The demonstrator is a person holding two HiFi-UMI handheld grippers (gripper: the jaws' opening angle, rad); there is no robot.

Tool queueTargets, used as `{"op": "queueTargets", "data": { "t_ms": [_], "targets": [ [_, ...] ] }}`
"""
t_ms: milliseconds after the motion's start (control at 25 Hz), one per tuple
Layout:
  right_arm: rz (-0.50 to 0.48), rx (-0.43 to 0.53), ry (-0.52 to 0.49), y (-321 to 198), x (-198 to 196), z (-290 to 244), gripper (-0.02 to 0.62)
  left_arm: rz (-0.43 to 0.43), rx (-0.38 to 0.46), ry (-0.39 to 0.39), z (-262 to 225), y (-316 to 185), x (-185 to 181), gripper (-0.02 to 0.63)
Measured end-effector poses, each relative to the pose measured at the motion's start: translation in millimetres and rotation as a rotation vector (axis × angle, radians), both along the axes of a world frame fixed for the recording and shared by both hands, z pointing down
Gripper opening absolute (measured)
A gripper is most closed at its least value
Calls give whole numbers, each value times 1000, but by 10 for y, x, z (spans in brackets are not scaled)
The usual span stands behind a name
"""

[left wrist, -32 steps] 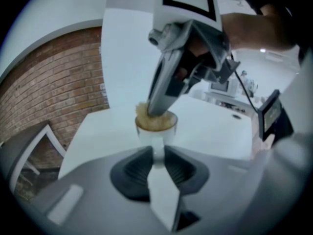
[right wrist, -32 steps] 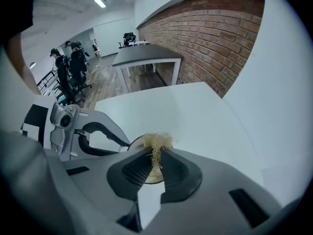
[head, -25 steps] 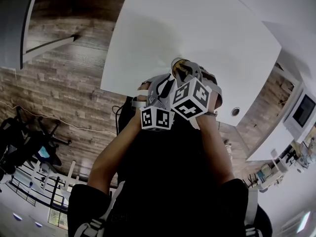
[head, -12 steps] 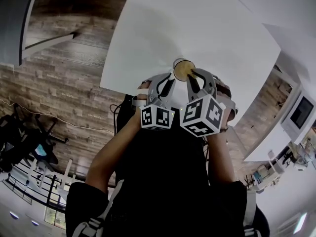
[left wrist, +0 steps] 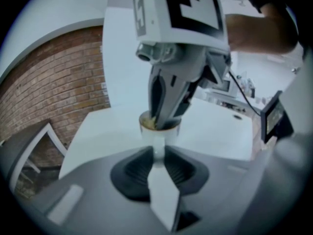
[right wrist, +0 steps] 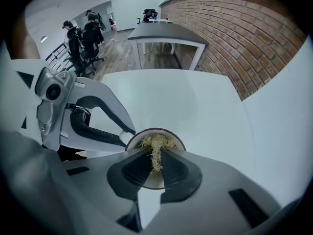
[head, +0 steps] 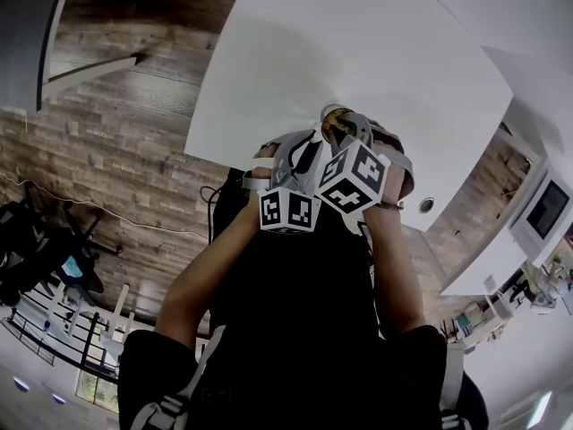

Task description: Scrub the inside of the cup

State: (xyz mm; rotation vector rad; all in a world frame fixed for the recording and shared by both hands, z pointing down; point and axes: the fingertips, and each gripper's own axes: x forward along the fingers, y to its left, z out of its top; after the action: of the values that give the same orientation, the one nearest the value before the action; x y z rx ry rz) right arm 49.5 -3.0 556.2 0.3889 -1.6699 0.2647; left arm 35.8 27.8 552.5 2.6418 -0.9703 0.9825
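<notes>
A coarse, straw-coloured fibre wad in the smooth white cup, between ribbed black pads; matt white table, rough brick wall upper right.

Your cup: pale, upright, mouth up, clamped in your left tongs above the white desk; a straw-coloured fibrous scrubber sits inside it.

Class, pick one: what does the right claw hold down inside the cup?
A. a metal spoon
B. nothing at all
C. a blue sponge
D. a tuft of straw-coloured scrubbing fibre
D: the right claw pinches a straw-coloured scrubber whose tuft sits inside the cup.
</notes>
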Motion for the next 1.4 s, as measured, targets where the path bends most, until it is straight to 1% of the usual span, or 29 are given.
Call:
{"op": "queueTargets", "data": {
  "t_ms": [120,200,320,400,520,720,920,1000,1120,1240,1320,1400],
  "targets": [
    [1,-48,4,11,-9,-66,38,0,2,-4,5,0,-6,74],
    [5,-65,-14,37,-1,-234,38,-6,-3,-4,6,5,-7,74],
    [21,-54,-54,46,25,-568,38,-17,-13,14,8,-5,-7,74],
    [35,-44,-74,43,49,-682,38,-18,-10,19,-5,-17,-13,74],
    [57,-47,-89,38,75,-548,38,-12,-4,18,-8,-14,-9,74],
    [58,-84,-68,23,56,-110,38,-1,-3,16,-2,-20,20,74],
    [72,-121,-82,17,-26,-24,38,-9,-6,17,-9,-35,12,74],
    [99,-159,-130,42,-40,-68,38,-4,-3,12,2,-27,5,74],
    [167,-212,-247,94,-48,-268,38,5,-3,14,8,-11,8,74],
    [211,-221,-343,99,-36,-528,38,1,-6,15,-4,-21,1,74],
    [223,-216,-372,102,-13,-612,38,-1,-5,12,4,-19,0,74],
    [241,-229,-390,125,-6,-582,38,-2,-3,11,11,-13,2,74]
  ]
}}
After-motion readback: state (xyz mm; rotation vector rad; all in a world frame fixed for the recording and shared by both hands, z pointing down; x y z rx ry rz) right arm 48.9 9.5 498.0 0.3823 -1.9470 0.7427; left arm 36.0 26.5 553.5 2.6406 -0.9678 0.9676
